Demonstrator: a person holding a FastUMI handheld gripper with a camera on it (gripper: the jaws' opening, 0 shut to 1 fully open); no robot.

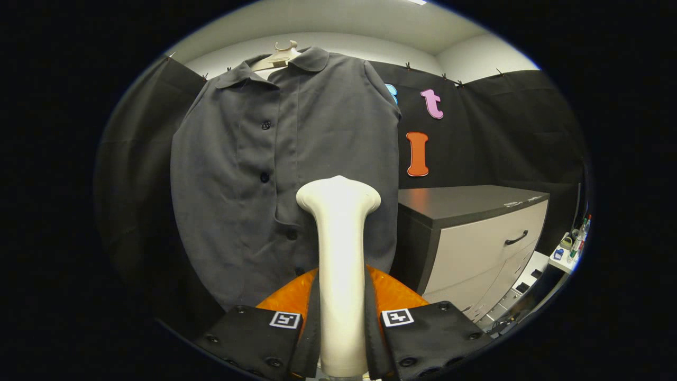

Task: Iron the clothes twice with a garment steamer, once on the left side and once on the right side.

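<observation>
Straight ahead of the tool hung a big dark grey shirt (254,180). It hung on a pale hanger (277,57) in front of the black cloth wall, and it was the biggest thing to see. It had a round collar at the top and a row of dark buttons (265,177) going down its front. The cloth had a few soft folds low down near the buttons.

Beside the shirt, on its right, stood a cabinet (476,238) with a dark flat top and pale drawer fronts. One drawer had a dark curved handle (516,237). The cabinet stood close to the shirt's edge, but it was hard to tell if they touched.

Next came the garment steamer (341,254). It was cream white, with a long straight neck and a wide flat head at the top. The head was in front of the lower right part of the shirt, near the bottom buttons. Whether the head touched the cloth could not be told.

The tool (341,338) was closed on the steamer's neck. Both fingers pressed on it, one on each side, with the neck standing up between them.

Far off past the cabinet, a few small bottles (579,241) stood on a white shelf.
</observation>
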